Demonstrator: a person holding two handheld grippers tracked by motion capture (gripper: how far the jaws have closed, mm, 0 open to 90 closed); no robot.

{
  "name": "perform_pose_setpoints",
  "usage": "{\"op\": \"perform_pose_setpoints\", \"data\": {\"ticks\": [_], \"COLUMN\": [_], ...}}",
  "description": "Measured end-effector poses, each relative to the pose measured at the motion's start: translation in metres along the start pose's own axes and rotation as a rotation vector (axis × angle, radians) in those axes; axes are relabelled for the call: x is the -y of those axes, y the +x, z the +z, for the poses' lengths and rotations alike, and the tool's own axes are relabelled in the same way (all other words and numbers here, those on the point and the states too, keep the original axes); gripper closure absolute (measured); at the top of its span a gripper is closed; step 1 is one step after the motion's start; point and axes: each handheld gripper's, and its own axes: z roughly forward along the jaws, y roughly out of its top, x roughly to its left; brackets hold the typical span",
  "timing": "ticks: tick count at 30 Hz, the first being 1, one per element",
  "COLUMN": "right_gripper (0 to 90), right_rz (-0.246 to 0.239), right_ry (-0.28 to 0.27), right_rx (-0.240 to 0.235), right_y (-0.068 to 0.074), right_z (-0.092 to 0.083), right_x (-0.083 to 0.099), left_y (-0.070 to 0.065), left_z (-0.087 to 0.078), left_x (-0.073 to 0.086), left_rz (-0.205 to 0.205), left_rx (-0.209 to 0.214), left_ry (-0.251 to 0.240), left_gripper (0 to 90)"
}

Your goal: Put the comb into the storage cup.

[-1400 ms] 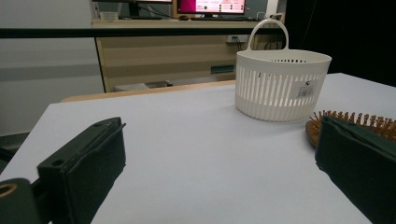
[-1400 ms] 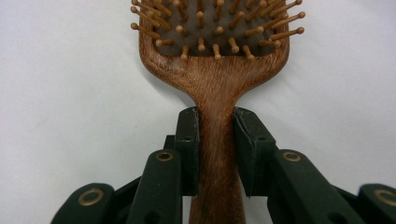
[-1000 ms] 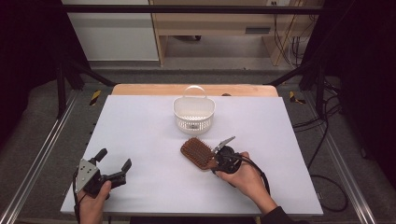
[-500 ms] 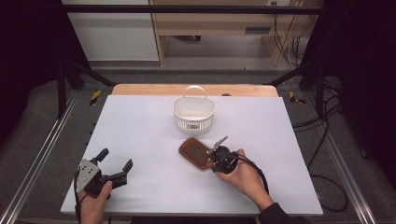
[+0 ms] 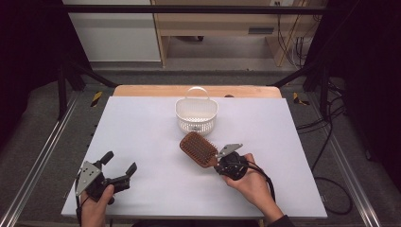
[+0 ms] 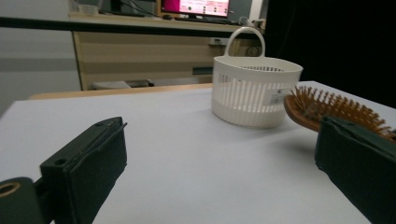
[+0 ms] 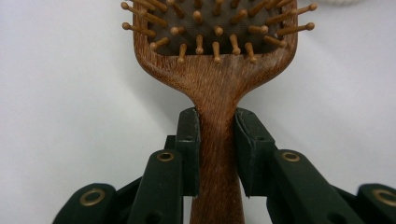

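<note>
Wooden and brown, the one paddle hairbrush [image 7: 215, 70] sat with its handle clamped between the two black jaws of the right gripper [image 7: 217, 154], whose pads pressed on both sides of the neck just below the head. Those jaws had just been closing, with the handle between them. The bristled head reached out ahead of the jaws, pins facing up, and in the high view it looked raised off the white table [image 5: 142, 142], though contact at the far edge could not be ruled out.

Beyond the brush head, farther along the line of the right jaws, stood one white slotted plastic basket [image 5: 196, 115] with a hoop handle, upright and apart from the brush. Nothing lay between the brush head and the basket.

The left gripper [image 5: 118, 168] rested near the table's near edge, well apart from the brush, its jaws spread wide with bare tabletop between them. Seen along those jaws, the basket stood ahead and toward the right jaw, and the brush's bristles showed just over that jaw's tip.

In all: one hairbrush, one basket, two grippers, one table.
</note>
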Motion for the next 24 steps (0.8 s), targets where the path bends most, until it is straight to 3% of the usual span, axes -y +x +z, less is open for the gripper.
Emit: {"op": "perform_pose_setpoints", "data": {"ticks": [2, 7, 10, 16, 18, 19, 22, 24], "right_gripper": [73.2, 73.1, 73.2, 73.2, 73.2, 73.1, 73.1, 73.1], "right_rz": [0.006, 0.007, 0.015, 0.001, 0.0, 0.011, 0.011, -0.003], "right_ry": [-0.044, -0.129, -0.184, -0.311, -0.324, -0.359, -0.384, -0.4], "right_rx": [0.001, 0.009, 0.015, 0.041, 0.043, 0.037, 0.028, 0.014], "right_y": [0.002, 0.005, 0.005, 0.008, 0.009, 0.01, 0.011, 0.013], "right_z": [-0.004, -0.009, -0.012, -0.017, -0.018, -0.019, -0.019, -0.019], "right_x": [0.0, 0.002, 0.002, 0.004, 0.004, 0.006, 0.007, 0.007], "left_y": [-0.01, -0.035, -0.046, -0.066, -0.073, -0.077, -0.086, -0.093], "left_z": [0.004, 0.021, 0.035, 0.064, 0.074, 0.079, 0.096, 0.105], "left_x": [-0.006, -0.017, -0.023, -0.035, -0.038, -0.039, -0.041, -0.041], "left_rz": [-0.021, -0.016, -0.015, -0.066, -0.088, -0.089, -0.099, -0.08], "left_rx": [0.05, 0.143, 0.162, 0.201, 0.216, 0.22, 0.247, 0.265], "left_ry": [0.0, 0.02, 0.033, 0.052, 0.066, 0.079, 0.115, 0.128], "left_gripper": [2.6, 2.7, 2.9, 3.7, 3.9, 4.0, 4.0, 4.3]}}
